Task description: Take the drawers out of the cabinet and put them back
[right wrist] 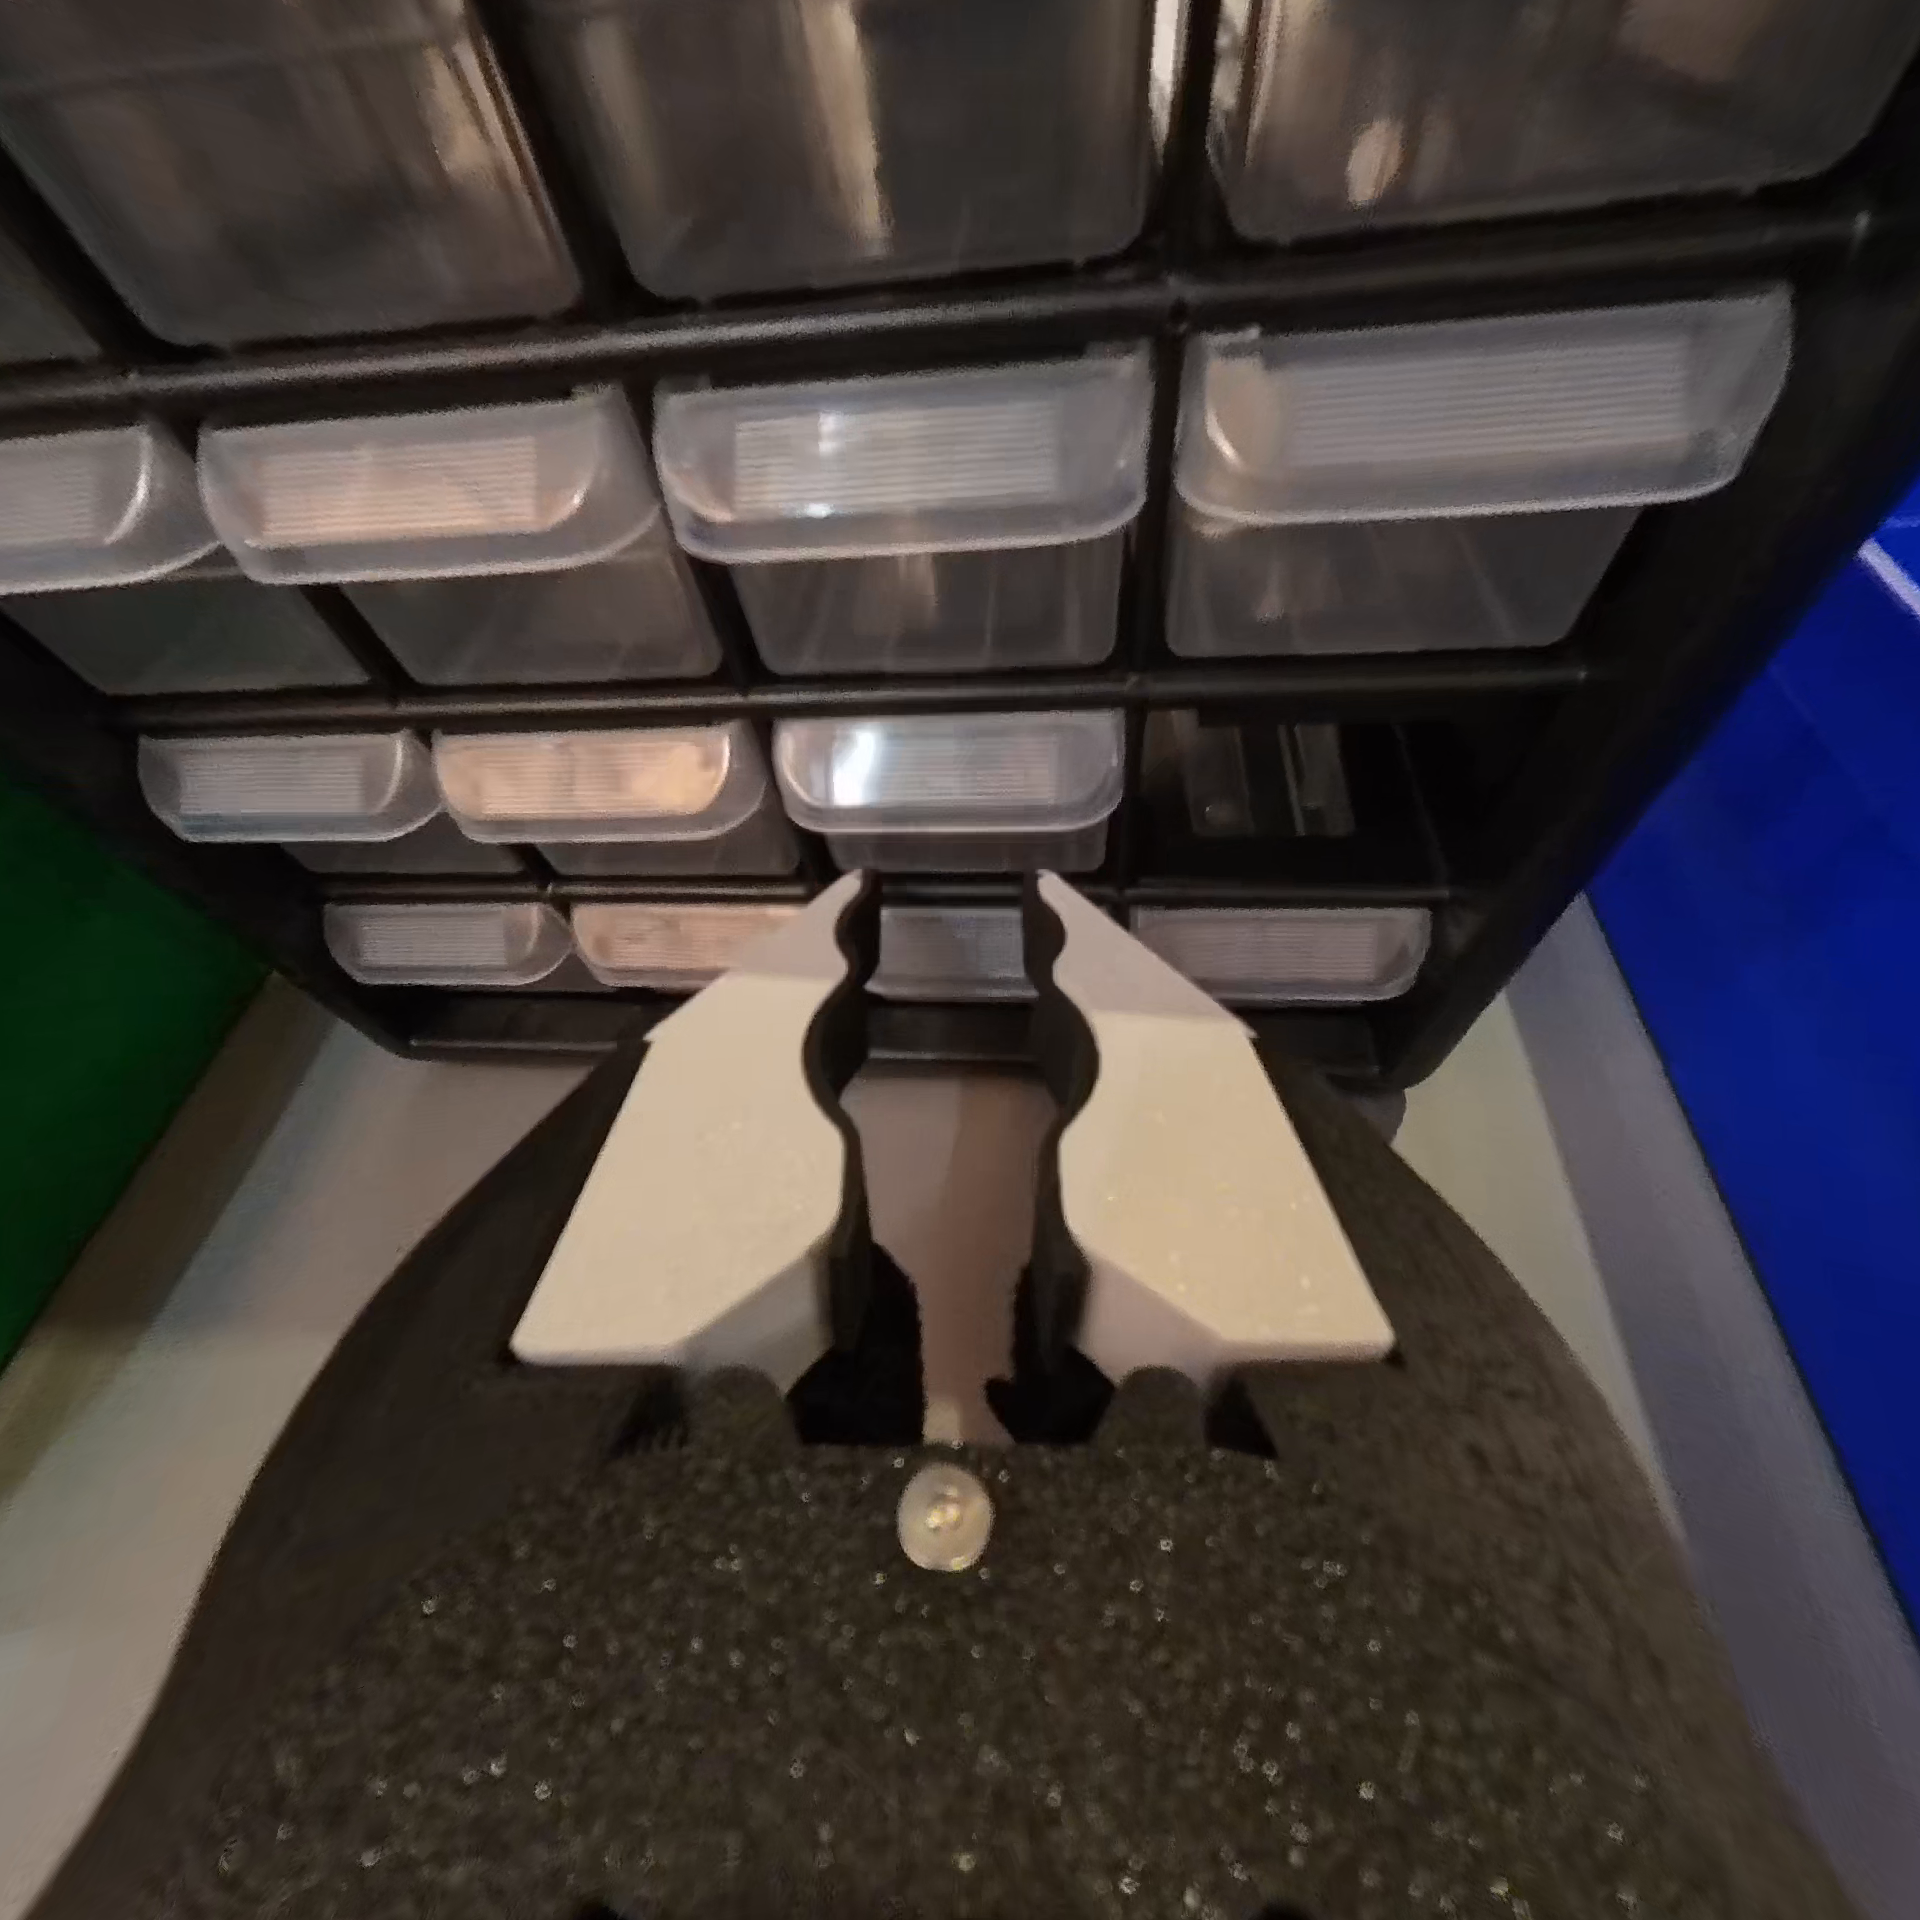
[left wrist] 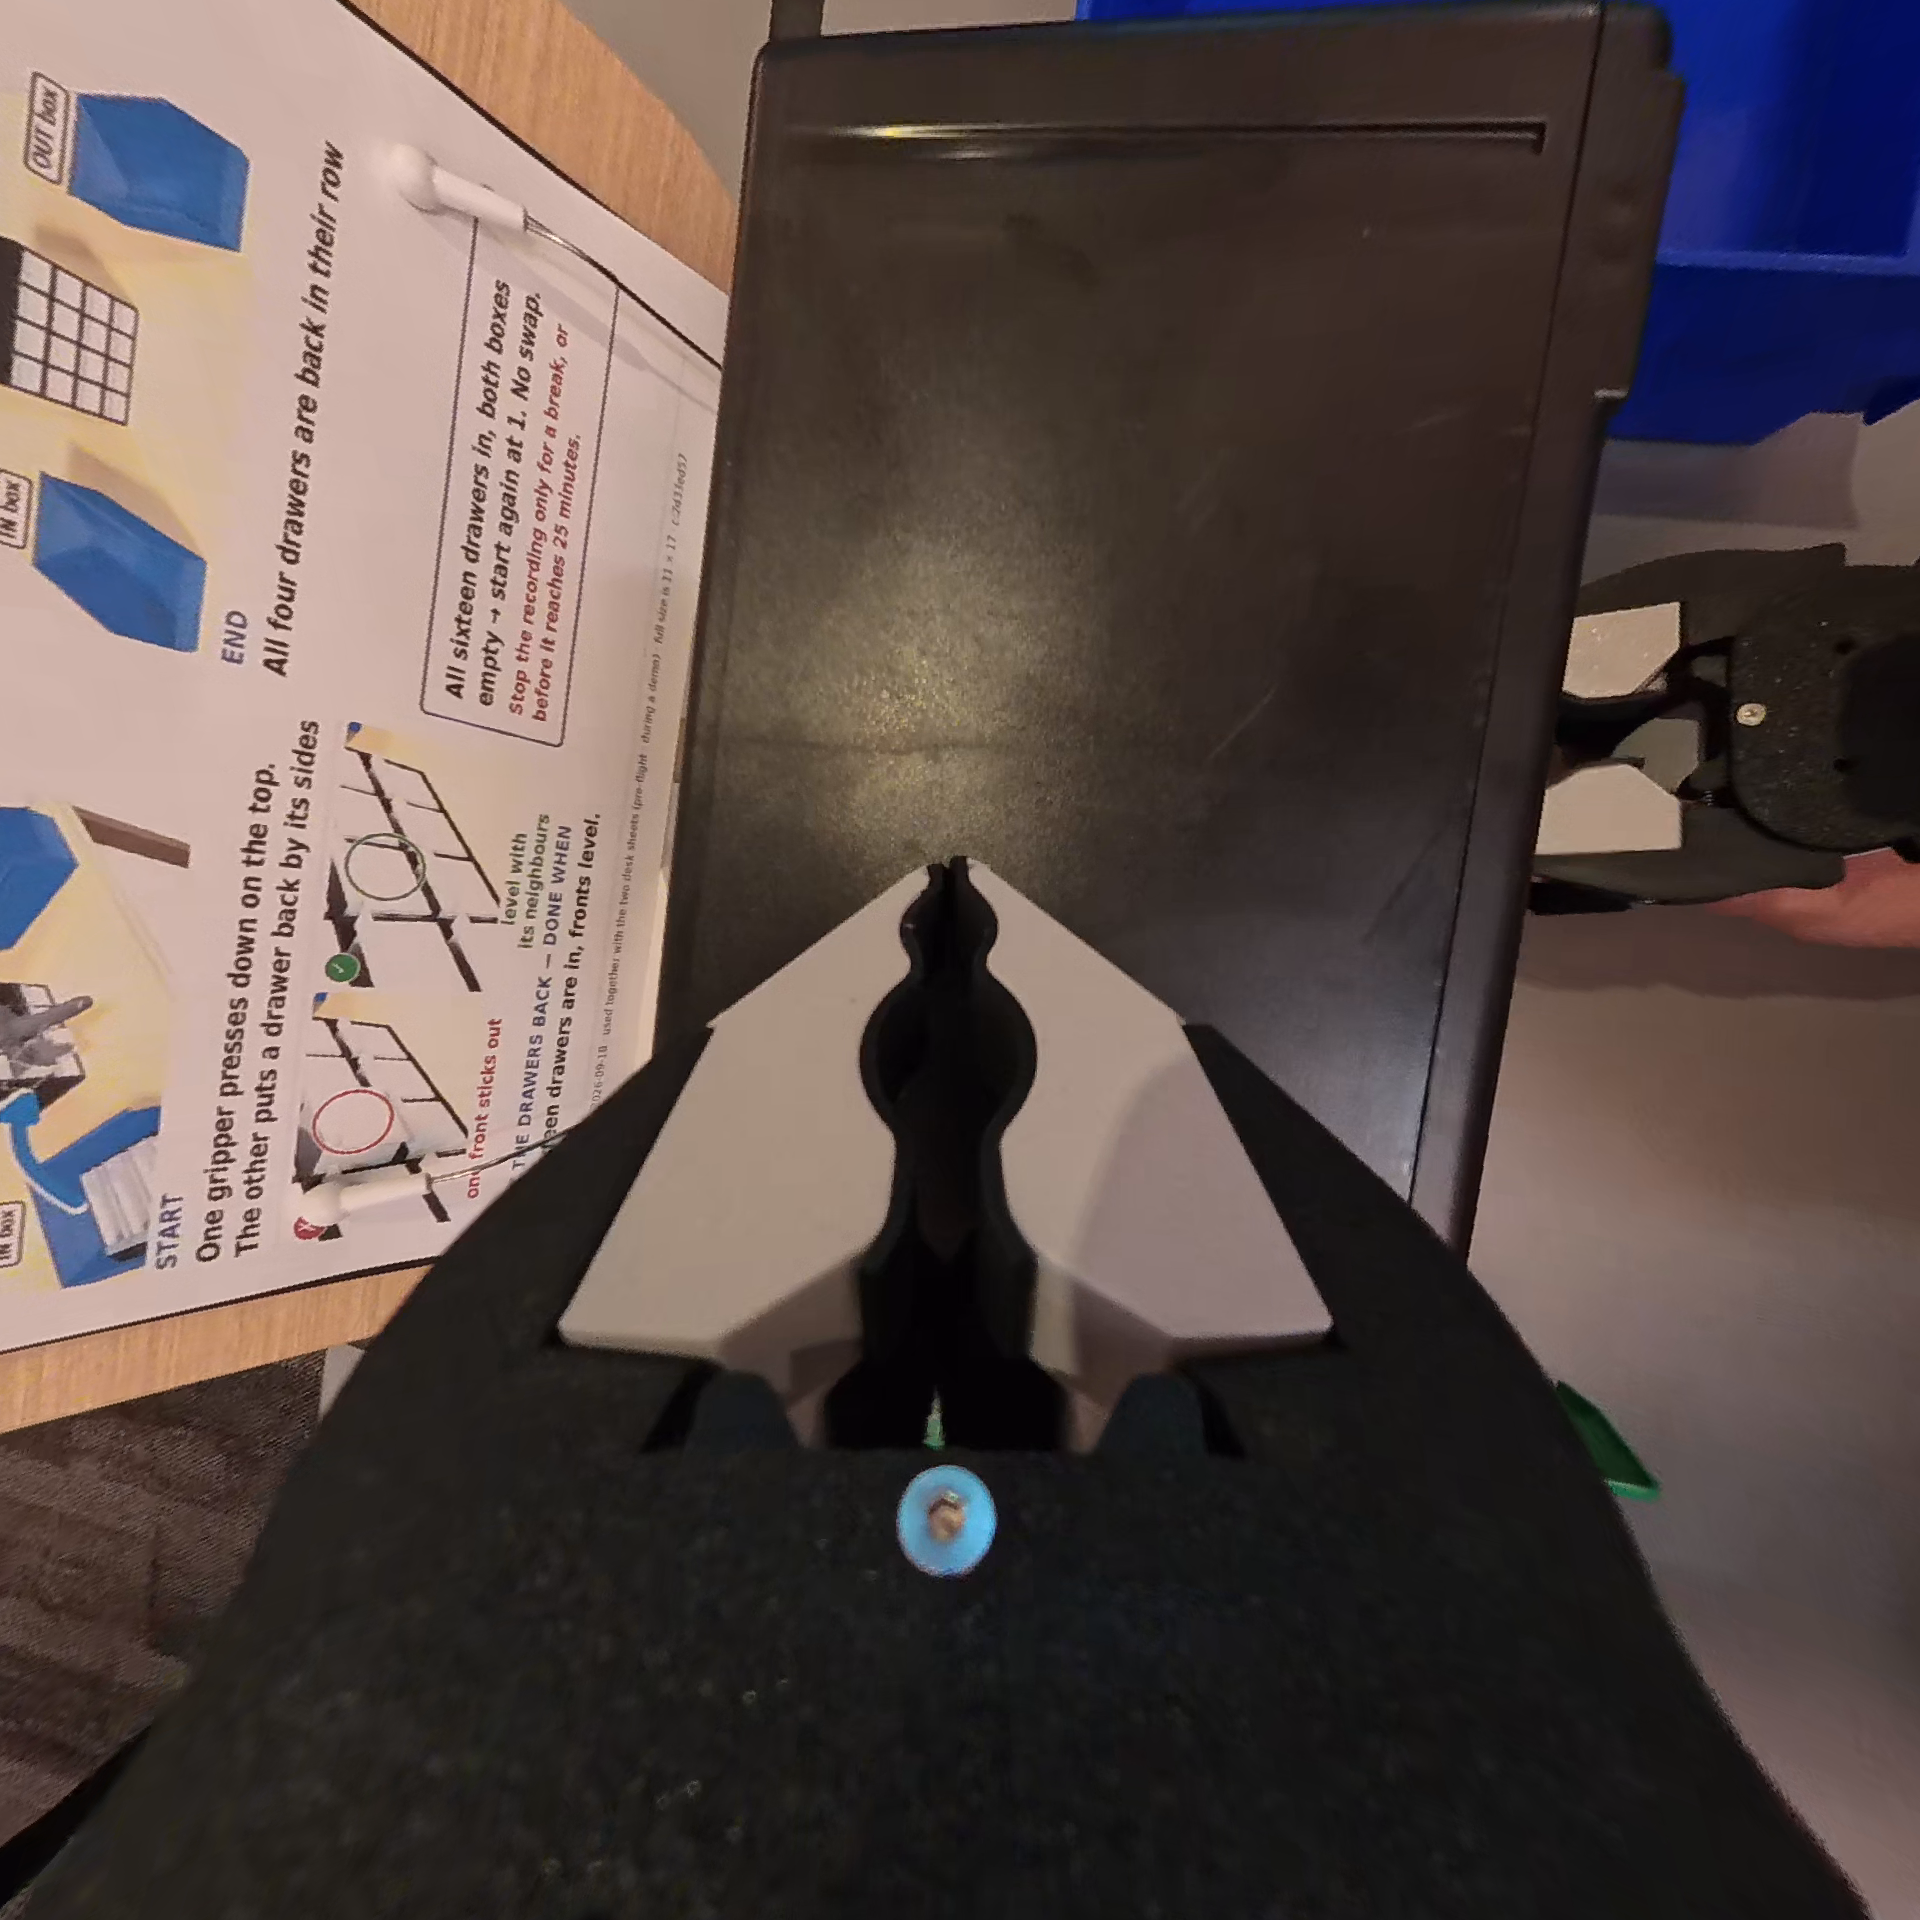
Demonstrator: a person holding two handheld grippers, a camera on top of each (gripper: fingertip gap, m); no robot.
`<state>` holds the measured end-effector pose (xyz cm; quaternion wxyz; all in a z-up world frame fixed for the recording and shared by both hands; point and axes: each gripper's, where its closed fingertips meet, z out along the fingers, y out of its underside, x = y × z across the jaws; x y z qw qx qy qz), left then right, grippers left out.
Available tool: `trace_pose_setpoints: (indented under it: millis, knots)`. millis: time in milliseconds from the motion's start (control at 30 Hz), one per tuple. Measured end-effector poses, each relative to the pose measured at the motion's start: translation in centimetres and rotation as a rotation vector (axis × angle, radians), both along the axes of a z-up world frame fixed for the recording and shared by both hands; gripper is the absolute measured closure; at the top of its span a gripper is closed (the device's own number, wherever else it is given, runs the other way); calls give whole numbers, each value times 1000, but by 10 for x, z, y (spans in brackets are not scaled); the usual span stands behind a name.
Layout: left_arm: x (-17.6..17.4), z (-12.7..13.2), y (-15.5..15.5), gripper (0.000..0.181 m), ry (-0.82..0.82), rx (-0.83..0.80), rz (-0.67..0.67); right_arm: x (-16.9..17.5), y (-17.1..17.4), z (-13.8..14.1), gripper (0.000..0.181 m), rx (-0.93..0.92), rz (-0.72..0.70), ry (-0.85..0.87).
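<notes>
The black cabinet [left wrist: 1143, 520] fills the left wrist view from above. My left gripper [left wrist: 951, 868] is shut and empty, with its tips on the cabinet's top. The cabinet front [right wrist: 1039, 691] shows rows of clear drawers. One slot [right wrist: 1283, 790] in the right column is empty and dark. My right gripper [right wrist: 951, 888] is open in front of the lower rows. Its tips lie just under one clear drawer [right wrist: 951, 784] and frame the drawer [right wrist: 951, 951] below it; I cannot tell if they touch. The right gripper also shows in the left wrist view [left wrist: 1600, 727], at the cabinet's front.
A printed instruction sheet [left wrist: 312, 675] lies on a wooden table [left wrist: 644, 156] left of the cabinet. A blue bin [left wrist: 1787, 208] stands beside the cabinet and shows in the right wrist view [right wrist: 1766, 935]. A green bin [right wrist: 83, 987] stands on the other side.
</notes>
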<state>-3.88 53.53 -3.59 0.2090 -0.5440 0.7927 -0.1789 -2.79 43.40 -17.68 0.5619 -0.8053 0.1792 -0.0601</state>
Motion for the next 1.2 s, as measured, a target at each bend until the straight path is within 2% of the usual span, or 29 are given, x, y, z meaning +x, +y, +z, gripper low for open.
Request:
trace_pose_setpoints:
  millis: [33,133,267,300,400,467,533,667,733,800,967,1033,1100,1200]
  knots:
    - [0,0,0,181,-3,-4,7,-3,-4,0,154,-5,19,2]
    - [0,0,0,181,-24,-30,33,-21,-26,6,152,5,106,7]
    - [-9,7,-9,180,-65,-118,4,-58,-79,11,151,2,230,36]
    - [-14,19,-15,167,-117,-174,-6,-66,-94,11,151,-4,251,38]
    - [-49,68,-13,162,-332,-293,-1,-83,-140,9,151,-30,288,37]
    - [-87,69,15,159,-372,-212,64,-87,-167,8,151,-38,290,36]
    - [-129,31,43,158,-257,-121,127,-88,-188,5,150,-43,289,45]
    - [-207,-93,104,147,244,157,266,-81,-203,8,141,-9,270,69]
    - [-232,-135,112,140,414,208,254,-80,-200,10,140,6,296,87]
    - [-243,-163,109,145,510,184,219,-75,-198,13,138,-1,294,63]
    - [-262,-200,111,150,655,147,197,-64,-203,28,139,40,246,23]
    - [-266,-206,110,175,676,149,177,-64,-207,27,139,46,229,46]
    - [-268,-196,104,176,671,155,136,-65,-211,23,139,37,217,62]
    - [-270,-157,91,178,608,194,101,-67,-217,17,139,19,213,67]
